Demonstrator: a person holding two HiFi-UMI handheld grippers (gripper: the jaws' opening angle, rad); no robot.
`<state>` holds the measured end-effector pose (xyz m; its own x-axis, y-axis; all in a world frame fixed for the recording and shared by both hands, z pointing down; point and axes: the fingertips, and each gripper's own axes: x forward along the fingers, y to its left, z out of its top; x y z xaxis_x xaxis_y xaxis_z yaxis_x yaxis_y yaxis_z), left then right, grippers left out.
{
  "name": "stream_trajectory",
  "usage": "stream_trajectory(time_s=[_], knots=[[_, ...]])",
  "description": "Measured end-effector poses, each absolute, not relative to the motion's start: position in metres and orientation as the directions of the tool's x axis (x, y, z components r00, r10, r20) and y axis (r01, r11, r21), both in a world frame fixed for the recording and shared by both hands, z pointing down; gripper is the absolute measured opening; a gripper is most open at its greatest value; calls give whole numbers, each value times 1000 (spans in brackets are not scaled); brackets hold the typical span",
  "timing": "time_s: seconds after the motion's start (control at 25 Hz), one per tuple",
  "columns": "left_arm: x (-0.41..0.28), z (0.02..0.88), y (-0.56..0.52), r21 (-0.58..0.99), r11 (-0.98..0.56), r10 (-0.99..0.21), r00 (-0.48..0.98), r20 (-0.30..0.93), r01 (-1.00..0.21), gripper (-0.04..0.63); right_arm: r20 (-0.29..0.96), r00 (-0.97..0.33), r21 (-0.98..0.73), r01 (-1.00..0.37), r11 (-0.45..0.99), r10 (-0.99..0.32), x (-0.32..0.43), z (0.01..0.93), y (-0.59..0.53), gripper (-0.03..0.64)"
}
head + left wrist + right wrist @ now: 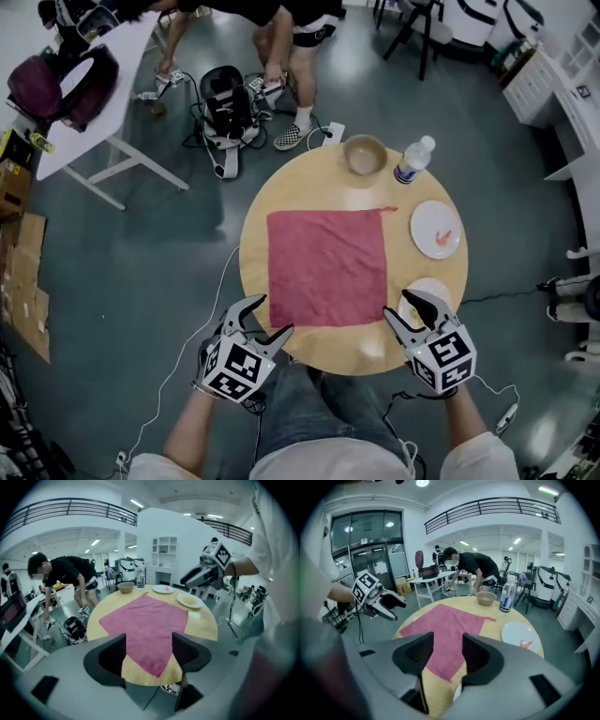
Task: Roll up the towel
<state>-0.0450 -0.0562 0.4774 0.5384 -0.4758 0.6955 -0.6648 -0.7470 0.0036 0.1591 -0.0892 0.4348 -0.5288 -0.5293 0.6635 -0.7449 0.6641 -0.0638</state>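
- Fingers (pixel 110 656) of the left gripper (pixel 272 314) stand partly apart, with nothing gripped between the pads; only the towel's near left corner shows in the gap, farther off.
- Fingers (pixel 480 658) of the right gripper (pixel 398 302) are likewise partly apart and hold nothing; the near right corner of the towel shows beyond them.
- Towel (pixel 326 267): red, spread flat and unrolled in the middle of the round table (pixel 253 272), with a short thread trailing from its far right corner.
- Both grippers point forward and down at the near edge of the table, one at each near corner of the towel.
- Small plate (pixel 428 287): just beside the right gripper, partly covered by it.
- White plate (pixel 436 229) with a red scrap on it: right of the towel, apart from it.
- Bowl (pixel 365 154) and water bottle (pixel 413 160): side by side at the far rim.
- Person (pixel 281 28): bent over beyond the table, beside a white desk (pixel 103 84).
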Motion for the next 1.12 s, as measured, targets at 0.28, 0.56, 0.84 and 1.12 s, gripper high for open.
stream_trajectory(time_s=[0.28, 0.56, 0.84, 1.12], knots=[[-42, 515, -29, 2, -877, -287, 527, 800, -480, 281, 768, -521, 0, -580, 815, -371, 152, 472, -68, 184], [-47, 536, -21, 6, -918, -193, 462, 866, -396, 235, 849, -473, 9, -435, 900, -237, 153, 499, -48, 166], [-48, 552, -17, 0, -938, -154, 418, 895, -346, 183, 895, -417, 15, -332, 943, -161, 153, 517, -41, 130], [-47, 560, -13, 39, -948, -101, 412, 905, -317, 150, 933, -346, 21, -223, 975, -99, 155, 533, -36, 123]])
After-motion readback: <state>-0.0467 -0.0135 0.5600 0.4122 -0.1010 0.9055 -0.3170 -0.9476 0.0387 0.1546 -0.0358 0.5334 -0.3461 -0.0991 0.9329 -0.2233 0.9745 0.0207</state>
